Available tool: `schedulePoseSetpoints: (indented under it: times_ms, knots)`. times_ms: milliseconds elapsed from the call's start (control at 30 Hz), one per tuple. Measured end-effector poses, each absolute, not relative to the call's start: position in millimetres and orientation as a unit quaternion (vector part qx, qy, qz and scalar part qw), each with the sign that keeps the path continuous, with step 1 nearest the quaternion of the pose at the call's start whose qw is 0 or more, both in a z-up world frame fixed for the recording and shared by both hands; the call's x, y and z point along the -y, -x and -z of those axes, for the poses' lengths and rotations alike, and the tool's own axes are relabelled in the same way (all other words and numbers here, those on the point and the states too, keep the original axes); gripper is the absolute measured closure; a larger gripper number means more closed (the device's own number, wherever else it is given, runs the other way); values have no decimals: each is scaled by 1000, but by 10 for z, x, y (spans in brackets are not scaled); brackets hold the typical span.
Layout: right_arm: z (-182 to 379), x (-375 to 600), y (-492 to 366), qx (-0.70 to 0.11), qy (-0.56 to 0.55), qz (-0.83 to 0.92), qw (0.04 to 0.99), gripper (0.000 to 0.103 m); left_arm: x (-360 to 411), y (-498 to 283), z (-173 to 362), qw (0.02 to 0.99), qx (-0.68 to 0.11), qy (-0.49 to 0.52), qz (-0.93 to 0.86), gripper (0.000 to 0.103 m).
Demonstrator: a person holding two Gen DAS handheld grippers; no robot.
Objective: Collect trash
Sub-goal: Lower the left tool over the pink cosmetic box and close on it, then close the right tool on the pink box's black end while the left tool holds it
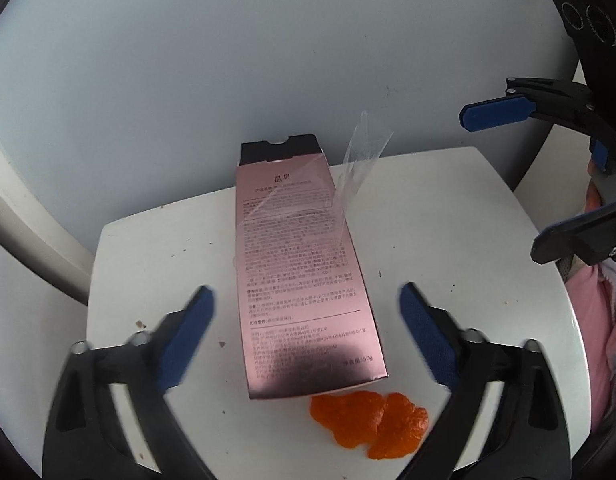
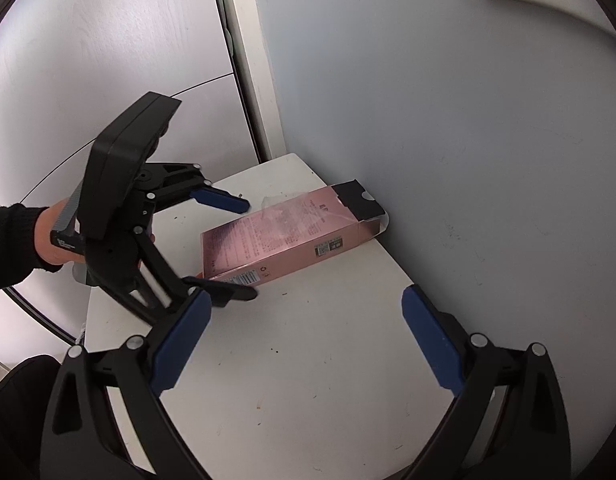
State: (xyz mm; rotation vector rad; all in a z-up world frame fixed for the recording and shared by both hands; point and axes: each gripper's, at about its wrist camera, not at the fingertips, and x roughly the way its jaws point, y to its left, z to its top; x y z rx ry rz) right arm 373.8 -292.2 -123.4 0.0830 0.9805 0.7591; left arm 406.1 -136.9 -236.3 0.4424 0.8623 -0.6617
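A pink metallic box printed with text lies flat on a small white table, its black open flap toward the wall. A clear plastic film sticks up from the box's far right side. Orange peel lies at the box's near end. My left gripper is open and straddles the box's near half, with a gap at each pad. The right wrist view shows the left gripper around the end of the box. My right gripper is open over bare table, holding nothing, and appears as the right gripper.
The table stands against a grey-blue wall, beside a white door frame. Small crumbs dot the tabletop. A hand in a black sleeve holds the left gripper. Pink cloth hangs past the table's right edge.
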Motion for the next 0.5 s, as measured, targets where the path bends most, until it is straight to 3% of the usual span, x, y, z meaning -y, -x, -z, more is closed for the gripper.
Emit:
schedulePoseSetpoints:
  times_ms: [33,67,500]
  knots:
    - [1238,2918,-3738,-460,-39,-356,813,10,1376,-4059,2376,832,-407,-215,311,38]
    - [1240,2912,-3736,-460,-38,-357,812,10,1379,-4056,2391,830,-408,-217,311,40]
    - [1242,2943,-3731,-468,-51,-358,806,10,1317,-3940,2282,826,-379,-227,349,46]
